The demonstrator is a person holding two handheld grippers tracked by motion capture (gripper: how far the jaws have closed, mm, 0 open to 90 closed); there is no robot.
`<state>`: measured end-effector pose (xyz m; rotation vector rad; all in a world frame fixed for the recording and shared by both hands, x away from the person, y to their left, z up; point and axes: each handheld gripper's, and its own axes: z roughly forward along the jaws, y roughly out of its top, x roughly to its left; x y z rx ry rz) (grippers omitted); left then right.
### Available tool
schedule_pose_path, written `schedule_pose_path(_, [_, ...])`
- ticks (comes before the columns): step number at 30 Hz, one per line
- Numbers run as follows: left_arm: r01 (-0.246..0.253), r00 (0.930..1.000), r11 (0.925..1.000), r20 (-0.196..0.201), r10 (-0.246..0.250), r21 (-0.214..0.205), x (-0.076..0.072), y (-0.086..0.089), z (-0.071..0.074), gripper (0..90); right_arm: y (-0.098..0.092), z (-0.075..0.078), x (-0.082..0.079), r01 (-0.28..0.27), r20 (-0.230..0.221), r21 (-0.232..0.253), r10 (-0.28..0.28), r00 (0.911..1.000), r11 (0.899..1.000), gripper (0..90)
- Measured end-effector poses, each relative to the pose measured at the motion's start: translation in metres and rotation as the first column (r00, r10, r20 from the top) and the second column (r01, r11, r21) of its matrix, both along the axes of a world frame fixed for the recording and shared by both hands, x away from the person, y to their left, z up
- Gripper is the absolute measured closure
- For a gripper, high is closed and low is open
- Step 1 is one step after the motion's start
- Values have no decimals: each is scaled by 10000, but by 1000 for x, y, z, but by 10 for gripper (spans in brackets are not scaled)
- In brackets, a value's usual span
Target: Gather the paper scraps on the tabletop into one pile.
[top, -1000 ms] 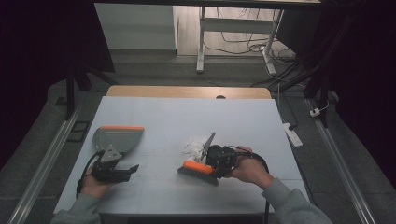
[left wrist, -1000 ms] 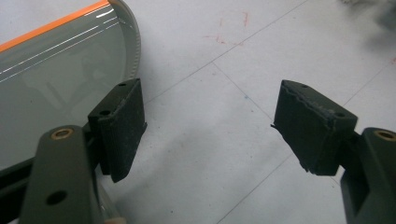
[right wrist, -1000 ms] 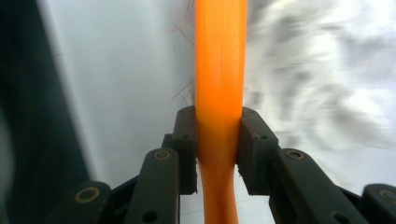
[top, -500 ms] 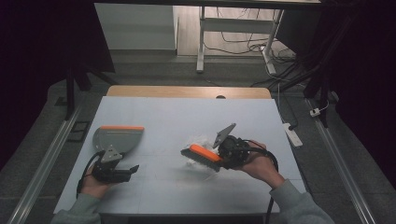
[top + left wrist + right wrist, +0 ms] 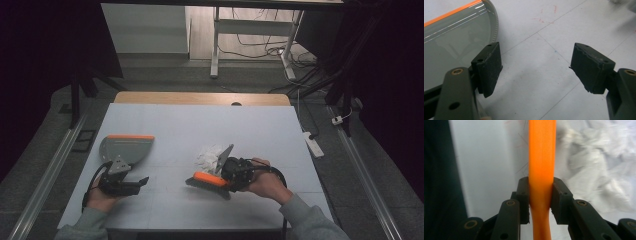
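Gripping orange brush (image 5: 541, 170), right tool (image 5: 541, 202), bristles hidden, crumpled paper (image 5: 599, 165) blurred

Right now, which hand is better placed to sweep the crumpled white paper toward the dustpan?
Right. Its claw already clamps the orange brush beside the paper; the left claw is open by the dustpan.

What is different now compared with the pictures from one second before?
The right gripper, shut on the orange brush, swung right past the crumpled white paper and has come partly back left beside it. The left gripper stayed open near the dustpan, which did not move.
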<state>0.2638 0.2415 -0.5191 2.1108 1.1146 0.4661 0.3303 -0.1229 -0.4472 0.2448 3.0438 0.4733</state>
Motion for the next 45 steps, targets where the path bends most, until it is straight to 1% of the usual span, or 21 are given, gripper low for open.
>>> schedule_pose_path(3, [2,10000,10000,-13,-2,3,0,0,0,258,-2,1,16,343,95,66,-343,9994,9994,703])
schedule_pose_path(6, [2,10000,10000,-12,-2,13,0,1,0,258,-5,5,23,514,743,186,-527,9958,9985,704])
schedule_pose_path(7, [7,10000,10000,-7,-7,-7,0,1,0,258,-6,7,23,532,770,201,-546,9955,9984,704])
schedule_pose_path(10, [-5,10000,10000,-10,5,-3,0,1,0,258,-12,17,17,379,858,924,-459,9953,9950,704])
schedule_pose_path(13, [23,10000,10000,-27,-22,21,0,0,0,258,-21,31,6,513,1053,1708,-700,9920,9840,704])
schedule_pose_path(16, [14,10000,10000,-3,-14,7,-1,0,0,258,-35,43,-1,990,1245,2393,-1317,9834,9659,704])
schedule_pose_path(18, [9,10000,10000,9,-9,9,-1,0,0,258,-48,47,-3,1593,1257,2633,-1976,9722,9515,704])
schedule_pose_path(19, [24,10000,10000,14,-24,3,-1,0,0,258,-54,48,-3,2062,1240,2600,-2444,9617,9433,704])
schedule_pose_path(20, [57,10000,10000,10,-57,5,-1,-1,0,258,-63,47,-2,2657,1291,2544,-3050,9436,9299,704])
schedule_pose_path(22, [126,9999,9999,-2,-126,33,0,-2,0,258,-75,43,1,3551,1117,2382,-3887,9145,9040,704])
schedule_pose_path(25, [227,9997,9997,8,-227,23,-1,-2,0,258,-95,29,8,5171,804,1932,-5387,8387,8339,703])
schedule_pose_path(27, [285,9996,9996,42,-285,-40,-1,-2,0,258,-108,17,15,6179,549,1599,-6320,7730,7698,704])
schedule_pose_path(28, [297,9995,9995,57,-297,-72,-2,-2,0,258,-112,13,18,6525,332,1494,-6633,7476,7430,704])
schedule_pose_path(29, [326,9994,9994,69,-326,-70,-2,-1,0,258,-114,8,21,6784,92,1368,-6857,7278,7219,704])
schedule_pose_path(30, [344,9994,9994,76,-343,-88,-2,-1,0,258,-115,5,23,6928,8,1234,-6982,7159,7105,704])
schedule_pose_path(31, [367,9993,9993,79,-366,-91,-2,-1,0,258,-115,4,24,7020,29,1376,-7090,7052,6988,704])
schedule_pose_path(32, [364,9993,9993,91,-363,-87,-2,-1,0,258,-113,5,27,7158,-207,1352,-7203,6934,6851,704])
schedule_pose_path(35, [365,9993,9993,103,-363,-106,-2,-1,1,258,-100,2,31,7072,-566,1407,-7075,7044,6929,704])
schedule_pose_path(39, [312,9994,9995,114,-312,-65,-3,-1,1,259,-76,-1,33,6726,-666,1608,-6719,7376,7224,704])
schedule_pose_path(43, [234,9997,9997,93,-233,-29,-4,-2,0,259,-61,0,38,6515,-1062,2399,-6476,7546,7198,704])
schedule_pose_path(45, [201,9998,9998,70,-201,-13,-3,-1,0,260,-60,5,38,6367,-963,2779,-6386,7635,7193,704])
